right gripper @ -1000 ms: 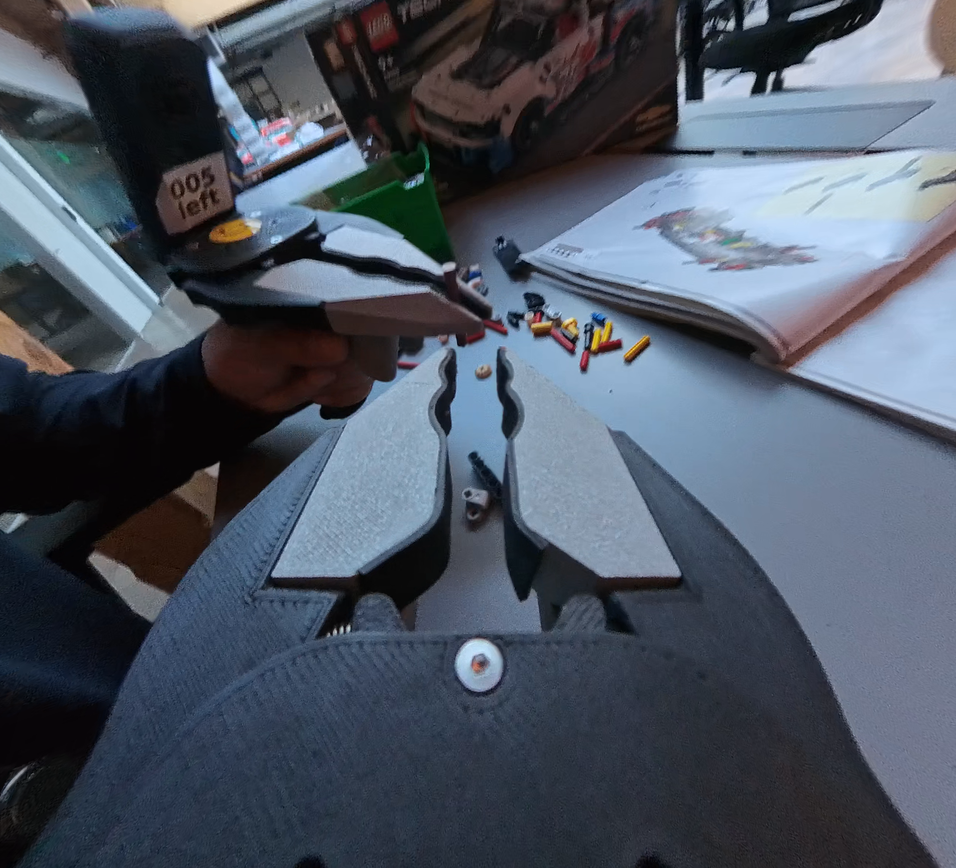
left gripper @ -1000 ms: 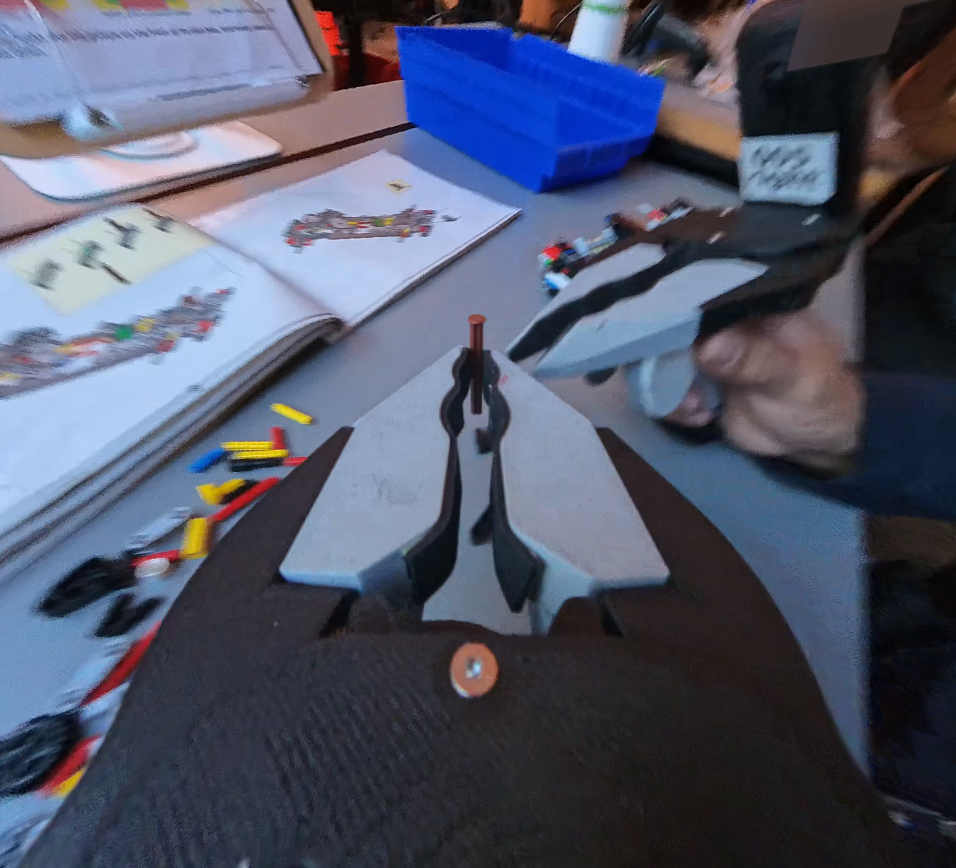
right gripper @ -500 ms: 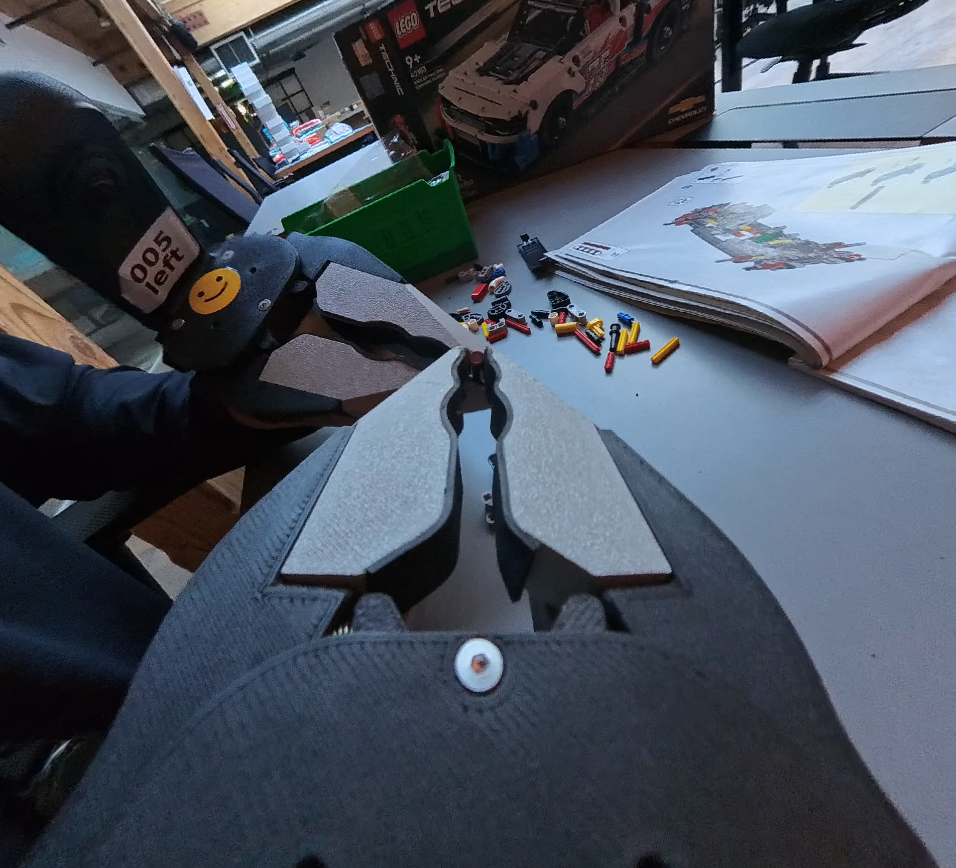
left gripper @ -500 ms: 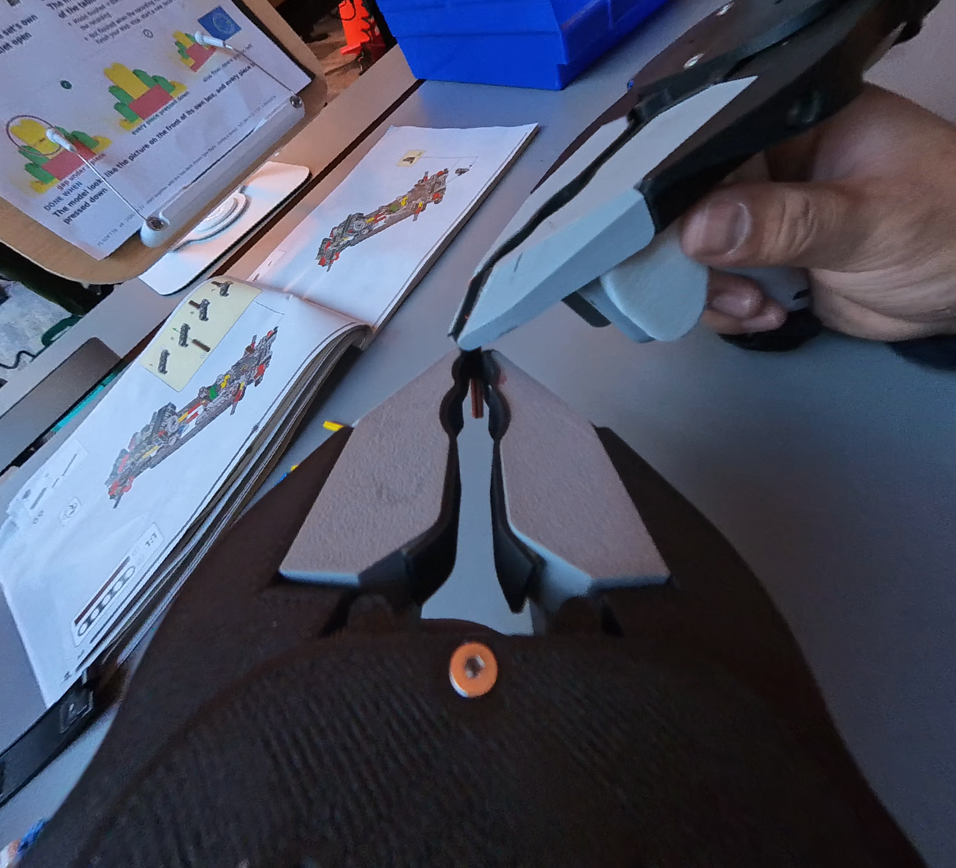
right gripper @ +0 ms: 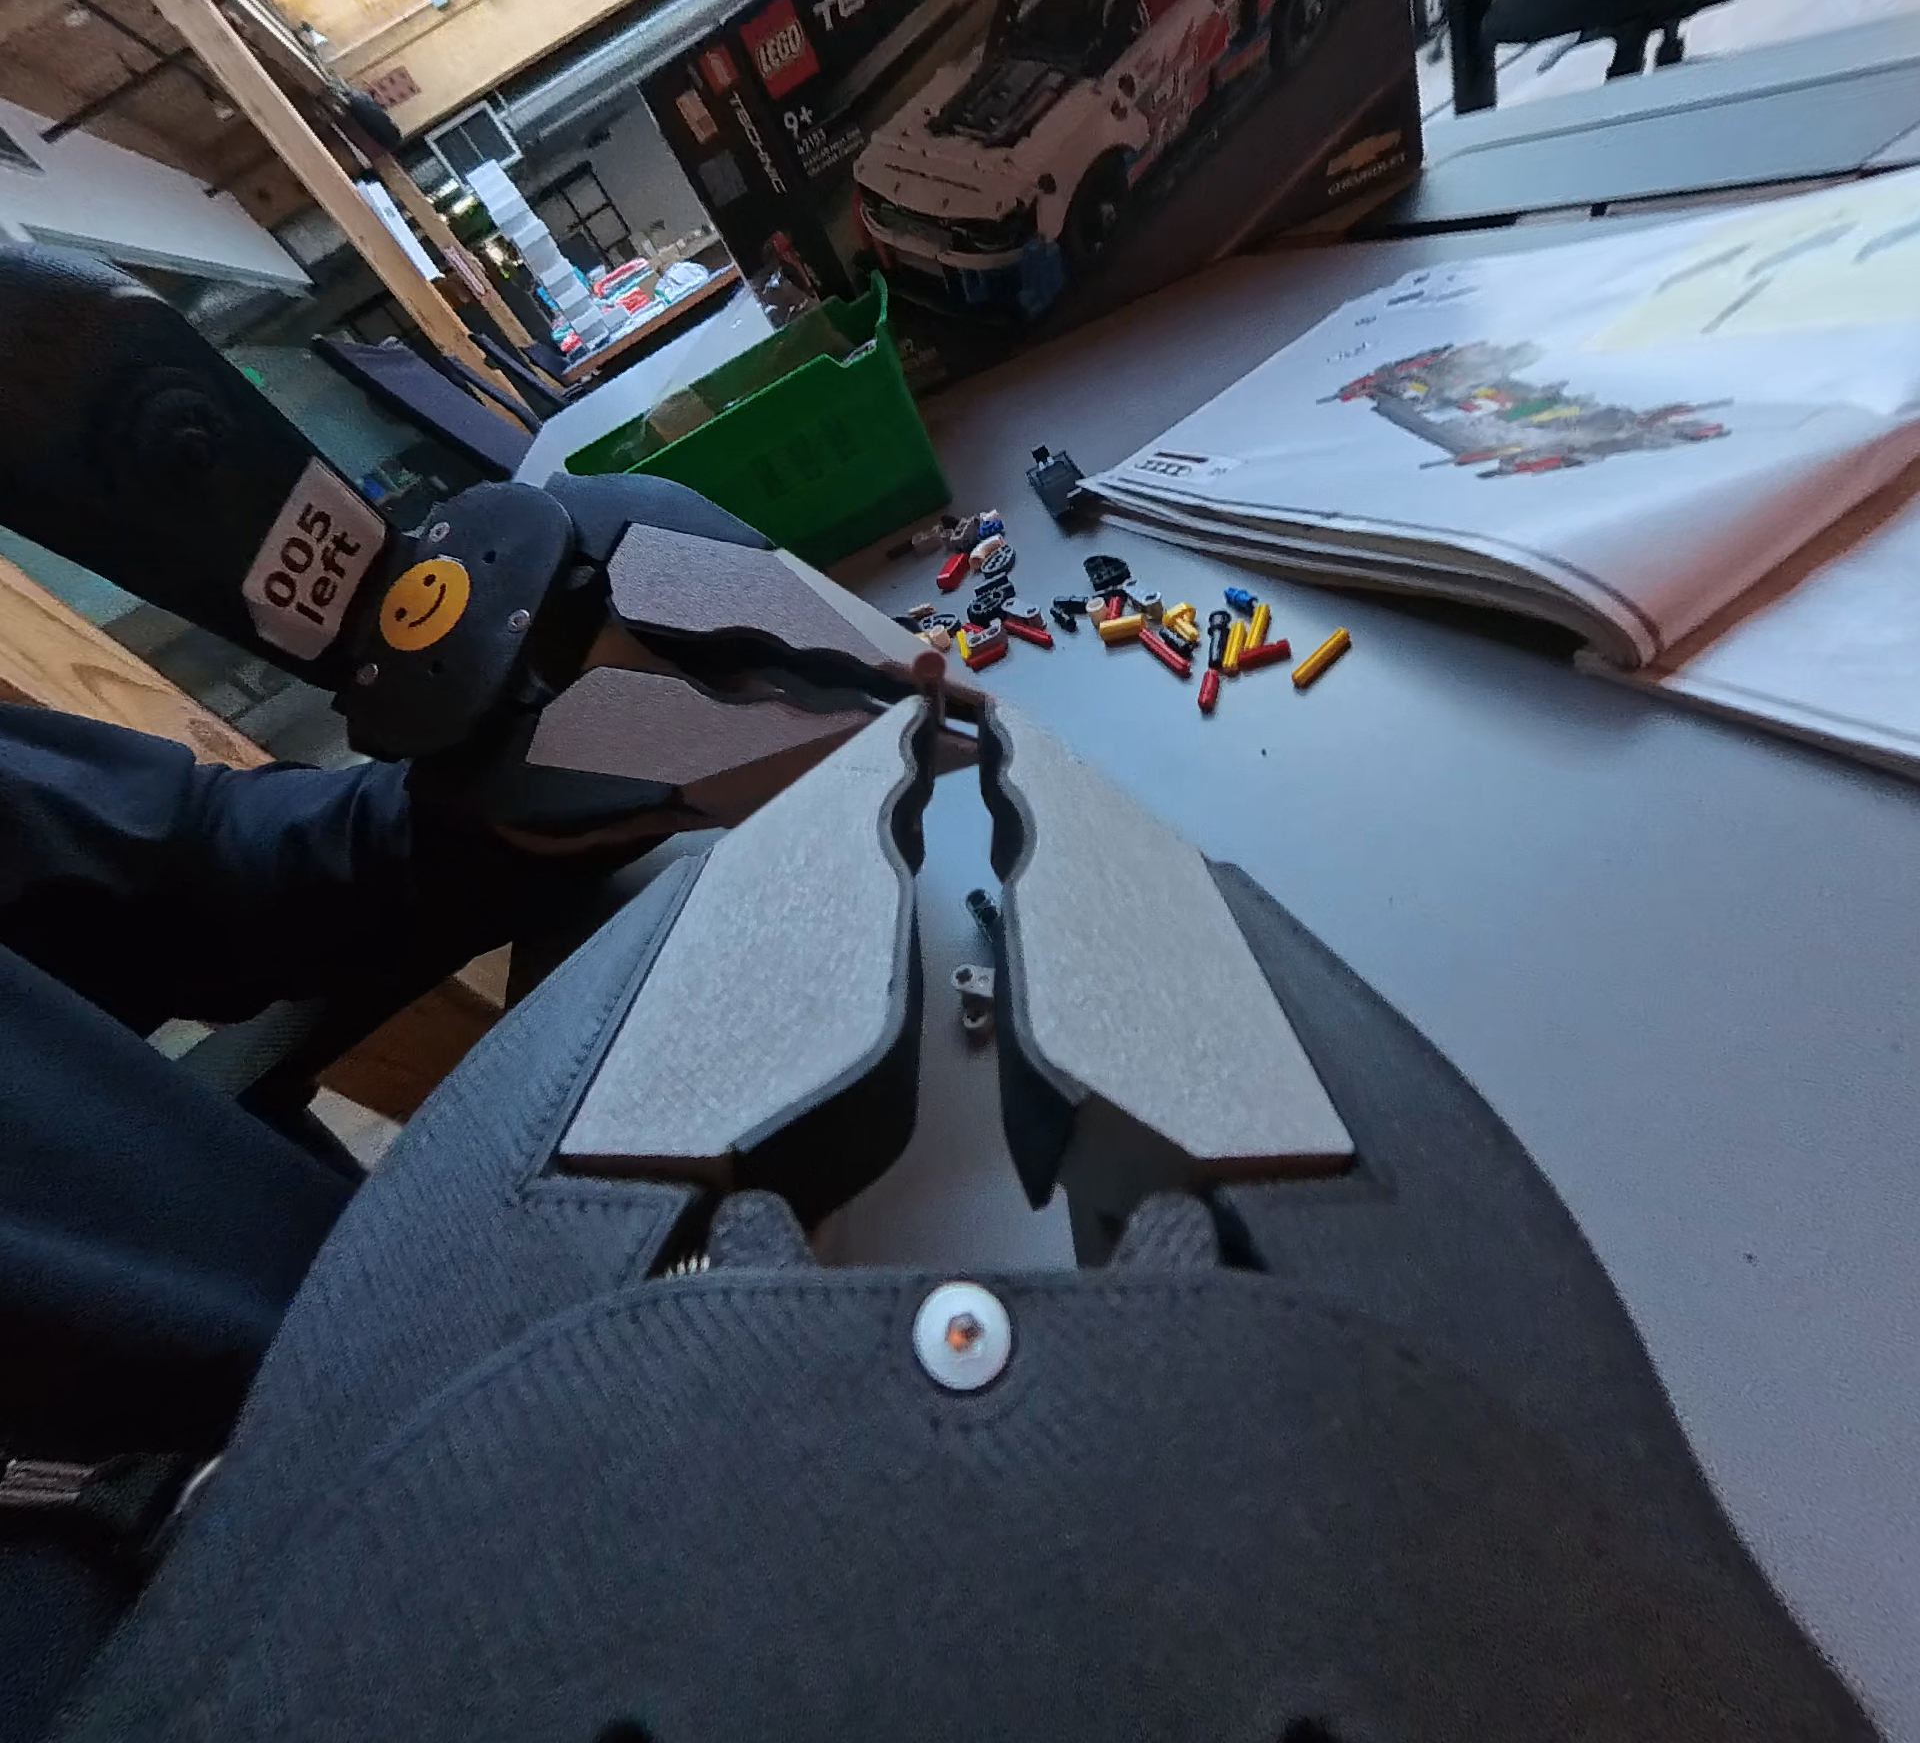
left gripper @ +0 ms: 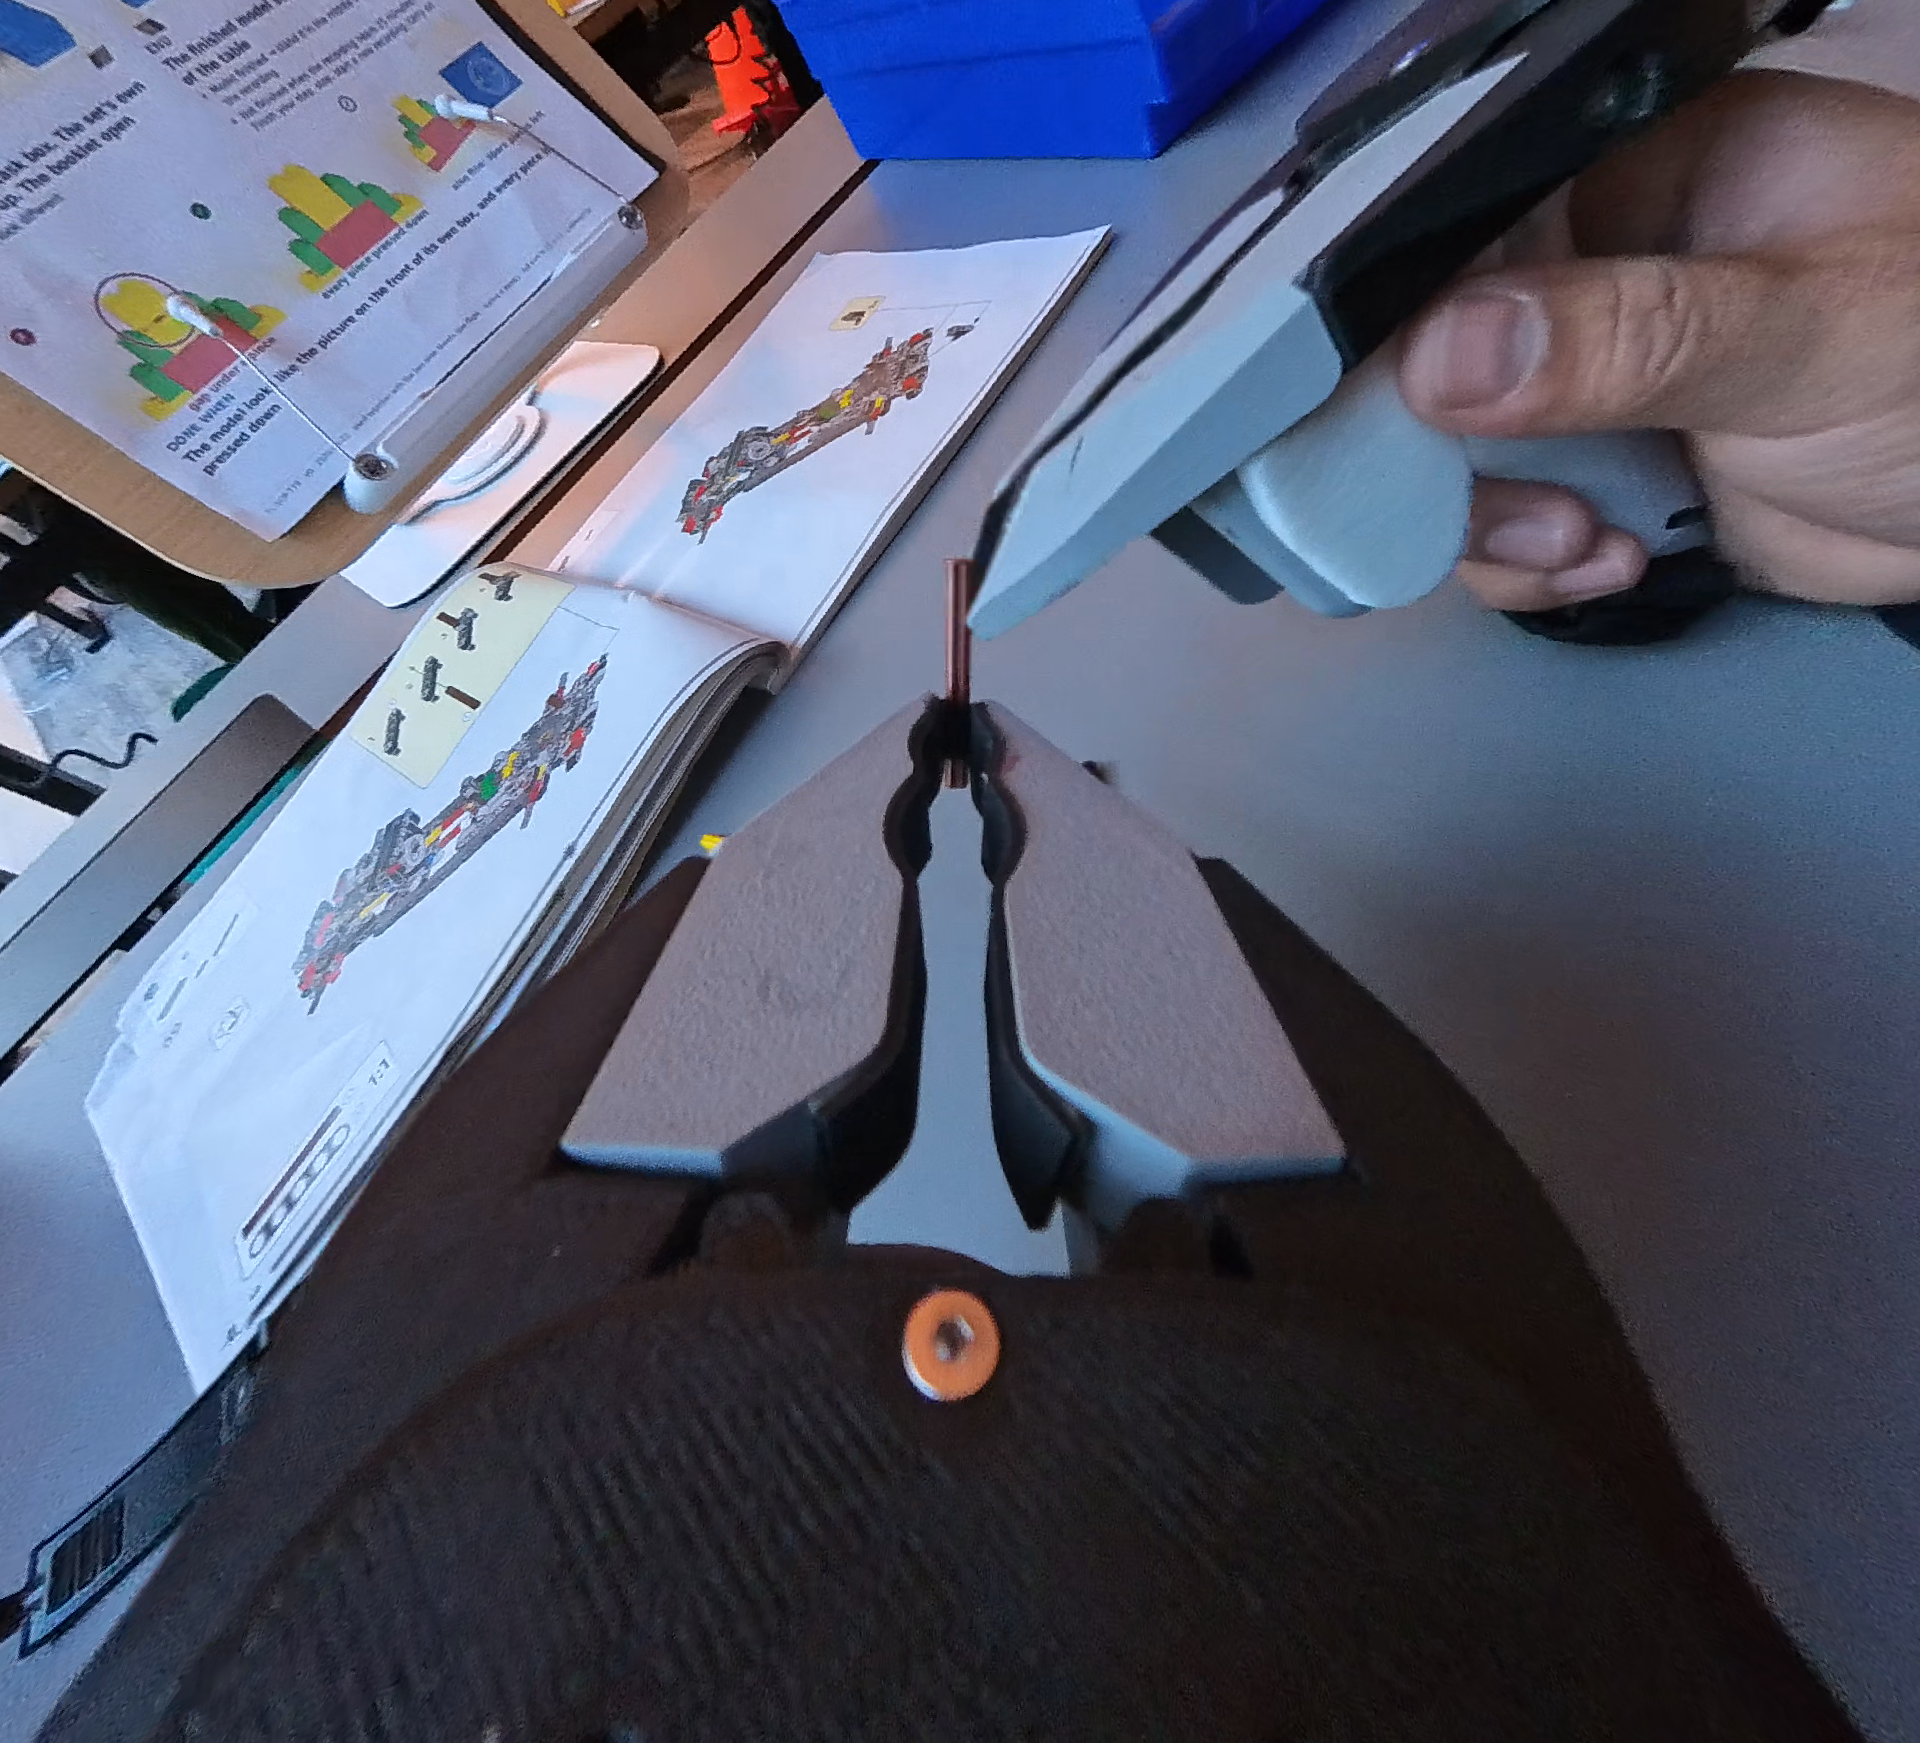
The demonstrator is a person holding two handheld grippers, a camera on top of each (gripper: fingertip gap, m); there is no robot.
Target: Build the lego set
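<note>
Left wrist view: slim brown rod (left gripper: 957,633) between ridged fingers (left gripper: 790,945)

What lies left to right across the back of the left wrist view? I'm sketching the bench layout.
Instruction board → open booklet → blue bin → right gripper in a hand.

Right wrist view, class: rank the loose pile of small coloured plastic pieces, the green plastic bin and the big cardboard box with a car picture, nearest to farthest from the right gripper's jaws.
1. Loose pile of small coloured plastic pieces, just beyond the jaws, slightly right.
2. Green plastic bin, behind the pile, to the left.
3. Cardboard box with a car picture, at the table's far edge.
</note>
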